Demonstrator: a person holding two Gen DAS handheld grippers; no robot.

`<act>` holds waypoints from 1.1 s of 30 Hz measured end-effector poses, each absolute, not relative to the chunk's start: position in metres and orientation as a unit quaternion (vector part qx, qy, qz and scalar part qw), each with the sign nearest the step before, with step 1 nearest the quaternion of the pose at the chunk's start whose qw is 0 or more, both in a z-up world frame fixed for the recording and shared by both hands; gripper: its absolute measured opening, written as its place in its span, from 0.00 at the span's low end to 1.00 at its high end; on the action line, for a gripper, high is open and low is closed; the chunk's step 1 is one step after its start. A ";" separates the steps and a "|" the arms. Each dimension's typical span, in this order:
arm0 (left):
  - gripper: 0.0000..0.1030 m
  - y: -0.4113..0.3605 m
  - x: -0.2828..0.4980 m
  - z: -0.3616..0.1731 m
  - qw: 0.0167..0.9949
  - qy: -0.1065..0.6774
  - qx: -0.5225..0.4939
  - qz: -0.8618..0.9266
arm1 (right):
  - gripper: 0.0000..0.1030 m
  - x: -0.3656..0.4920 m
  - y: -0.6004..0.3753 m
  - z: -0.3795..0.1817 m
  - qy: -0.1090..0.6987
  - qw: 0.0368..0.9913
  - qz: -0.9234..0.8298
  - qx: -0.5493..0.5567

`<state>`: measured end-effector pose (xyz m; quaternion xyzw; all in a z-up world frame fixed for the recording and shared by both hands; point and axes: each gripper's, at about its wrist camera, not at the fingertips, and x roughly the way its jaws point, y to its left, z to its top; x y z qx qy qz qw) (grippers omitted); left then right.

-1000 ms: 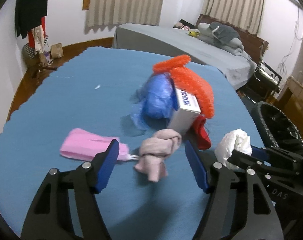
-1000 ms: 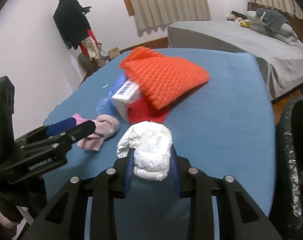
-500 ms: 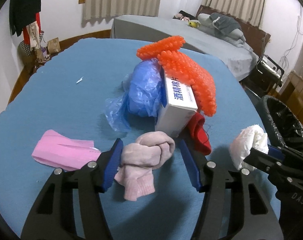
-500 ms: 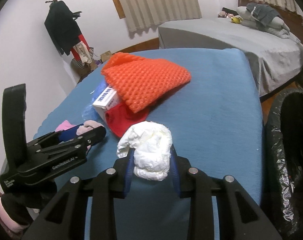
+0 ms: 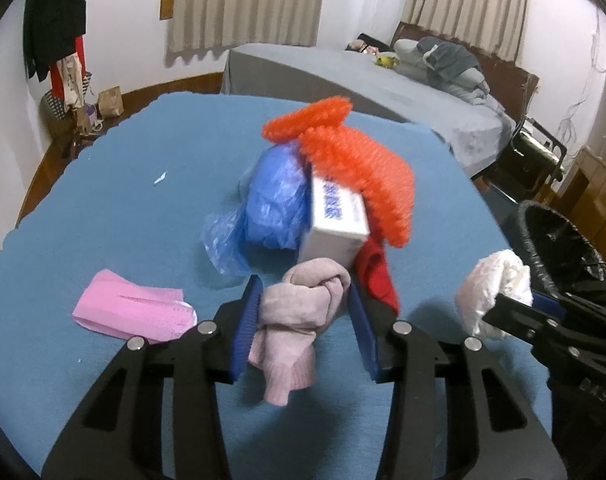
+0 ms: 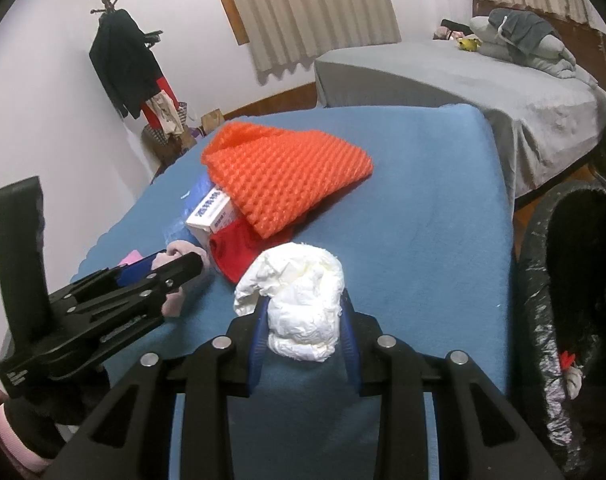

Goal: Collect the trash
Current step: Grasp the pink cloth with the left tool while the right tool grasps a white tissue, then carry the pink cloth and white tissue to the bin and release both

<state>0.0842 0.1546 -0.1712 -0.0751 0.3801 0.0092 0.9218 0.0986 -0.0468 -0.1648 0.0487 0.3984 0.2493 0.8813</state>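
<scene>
Loosely knotted, soft pink sock [image 5: 303, 312]

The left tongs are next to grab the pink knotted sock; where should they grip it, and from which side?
Grip the knotted sock across its bulging knot, coming from above and the near side. The left tongs already straddle it, and their jaws have just been closing.

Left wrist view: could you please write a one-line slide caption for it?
Left gripper closing around a knotted pink cloth on the blue table, beside a trash pile.
</scene>
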 end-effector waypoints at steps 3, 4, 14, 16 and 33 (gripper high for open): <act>0.41 0.149 0.077 -0.159 0.927 0.369 -0.069 0.002 | 0.31 0.098 -0.051 -0.159 0.392 0.884 0.249 0.053; 0.41 0.148 0.075 -0.155 0.928 0.365 -0.070 -0.001 | 0.31 0.098 -0.053 -0.156 0.390 0.885 0.249 0.054; 0.41 0.118 0.071 -0.115 0.942 0.328 -0.068 -0.036 | 0.31 0.094 -0.080 -0.123 0.358 0.902 0.235 0.060; 0.41 0.107 0.074 -0.109 0.943 0.322 -0.067 -0.048 | 0.31 0.093 -0.092 -0.117 0.349 0.907 0.225 0.063; 0.42 -0.018 0.102 -0.098 0.935 0.304 -0.047 -0.177 | 0.32 0.087 -0.219 -0.099 0.319 0.939 0.095 0.093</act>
